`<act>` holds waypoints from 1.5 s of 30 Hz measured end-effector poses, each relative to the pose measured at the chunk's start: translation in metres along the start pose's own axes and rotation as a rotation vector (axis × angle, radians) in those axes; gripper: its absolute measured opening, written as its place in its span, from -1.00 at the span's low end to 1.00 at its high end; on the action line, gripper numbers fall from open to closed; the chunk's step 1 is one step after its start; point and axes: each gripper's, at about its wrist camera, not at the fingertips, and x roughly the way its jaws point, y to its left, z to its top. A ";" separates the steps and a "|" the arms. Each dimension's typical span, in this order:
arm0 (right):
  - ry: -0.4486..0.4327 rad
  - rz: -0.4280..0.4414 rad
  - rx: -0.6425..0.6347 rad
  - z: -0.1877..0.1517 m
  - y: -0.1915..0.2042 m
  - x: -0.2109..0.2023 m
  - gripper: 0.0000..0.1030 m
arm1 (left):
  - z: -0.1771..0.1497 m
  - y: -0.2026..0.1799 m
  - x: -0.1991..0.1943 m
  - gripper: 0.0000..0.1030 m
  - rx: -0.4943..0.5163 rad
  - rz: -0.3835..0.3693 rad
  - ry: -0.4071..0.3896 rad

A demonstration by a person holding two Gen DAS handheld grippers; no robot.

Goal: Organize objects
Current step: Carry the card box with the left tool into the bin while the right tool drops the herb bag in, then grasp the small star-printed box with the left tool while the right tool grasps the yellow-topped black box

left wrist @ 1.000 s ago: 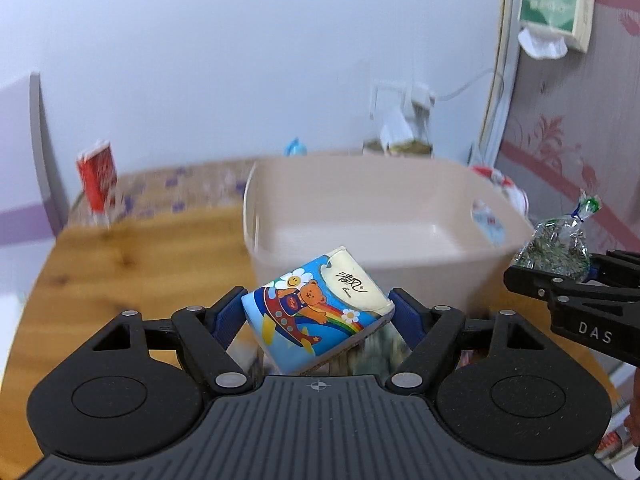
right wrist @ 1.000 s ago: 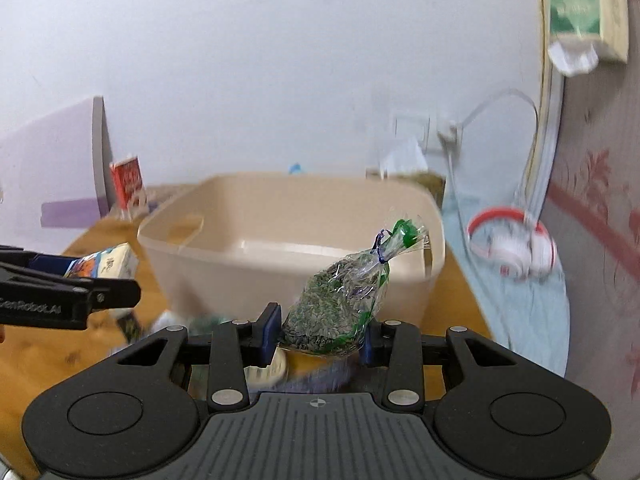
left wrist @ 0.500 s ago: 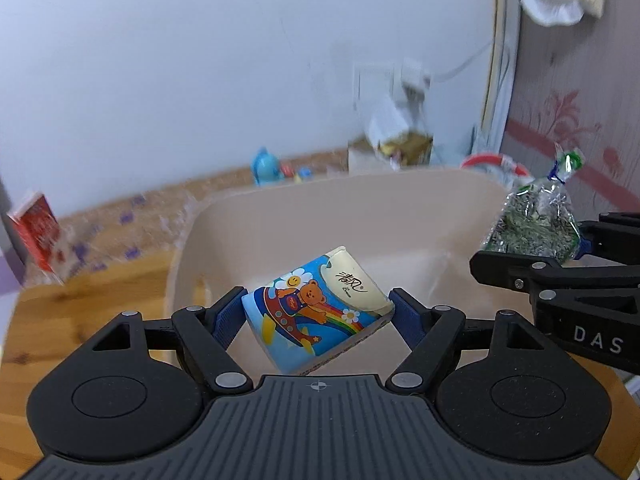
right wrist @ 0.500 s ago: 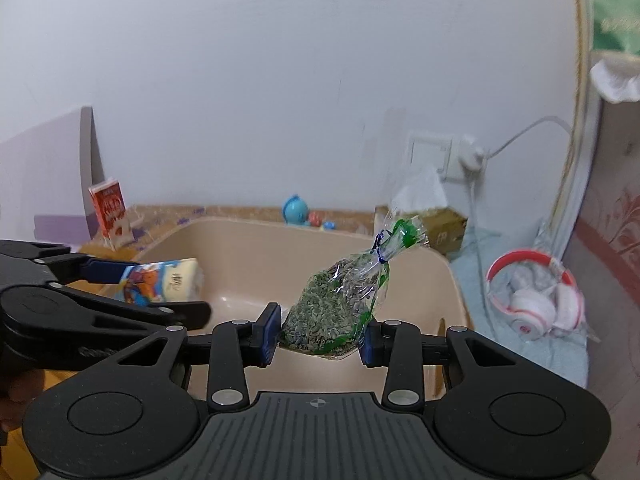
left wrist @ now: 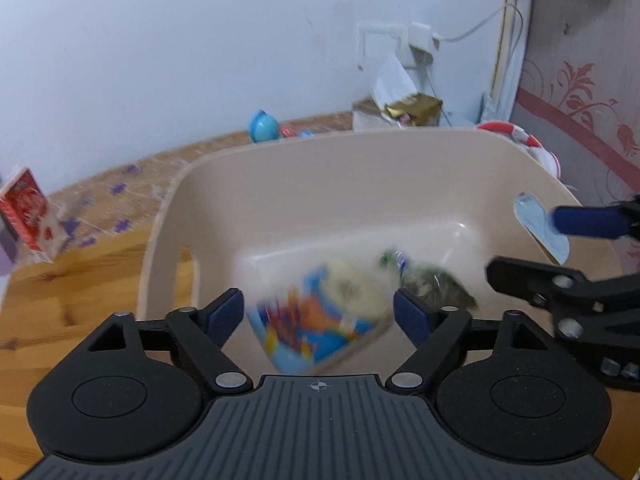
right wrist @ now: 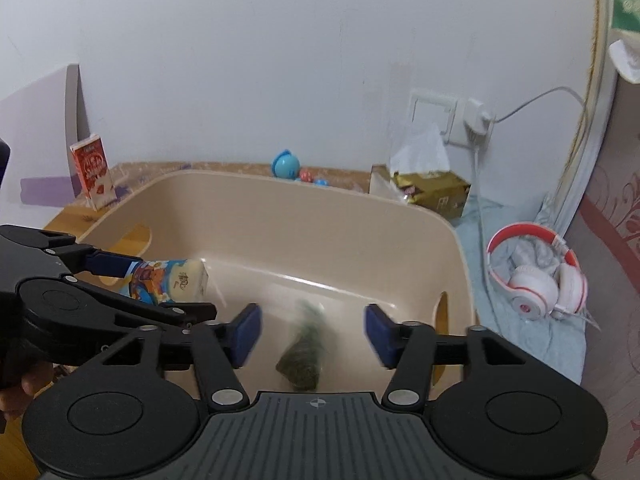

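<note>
Now released on both sides: left gripper (left wrist: 318, 310) spread wide, no longer clamped on the tissue pack (left wrist: 320, 326) as half a second ago; right gripper (right wrist: 312, 334) likewise parted, herb bag (right wrist: 304, 354) dropped free between the blue pads

Tissue pack: lower centre of the left wrist frame, motion-smeared, seemingly falling into the beige bin (left wrist: 168, 216); sharper at middle left of the right wrist frame, at the left gripper's fingertips

Herb bag: lower centre of the right wrist frame, blurred, over the bin floor; also right of the pack in the left wrist frame

Meaning for the task, as a judgement: two items delivered to the bin together, both grippers free for the next pickups

Hard to make out:
- whether either item has landed or hangs mid-fall, owing to blur
- bin's near wall, cut off behind the gripper bodies
- bin floor beneath the items
- pale blue label at right of the left wrist frame, unreadable

Outside the bin, upper frame: red carton (right wrist: 91, 176), headphones (right wrist: 536, 276), blue toy (right wrist: 286, 165)
</note>
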 end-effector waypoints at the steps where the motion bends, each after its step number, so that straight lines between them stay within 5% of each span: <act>1: -0.014 -0.005 0.002 0.000 0.000 -0.006 0.55 | -0.001 0.001 -0.008 0.67 0.001 0.002 -0.018; 8: -0.100 -0.039 0.003 -0.005 0.002 -0.055 1.00 | -0.007 0.010 -0.055 0.78 0.008 0.003 -0.113; 21: -0.072 -0.098 0.026 -0.043 0.004 -0.089 1.00 | -0.049 0.040 -0.087 0.81 -0.004 0.005 -0.084; 32: 0.074 -0.139 0.071 -0.087 -0.018 -0.056 1.00 | -0.100 0.083 -0.067 0.80 -0.064 0.006 0.015; 39: 0.125 -0.130 0.081 -0.102 -0.022 -0.034 1.00 | -0.110 0.095 -0.049 0.80 -0.068 -0.076 0.080; 45: 0.149 -0.153 0.068 -0.104 -0.019 -0.020 1.00 | -0.113 0.096 -0.039 0.79 -0.062 -0.061 0.093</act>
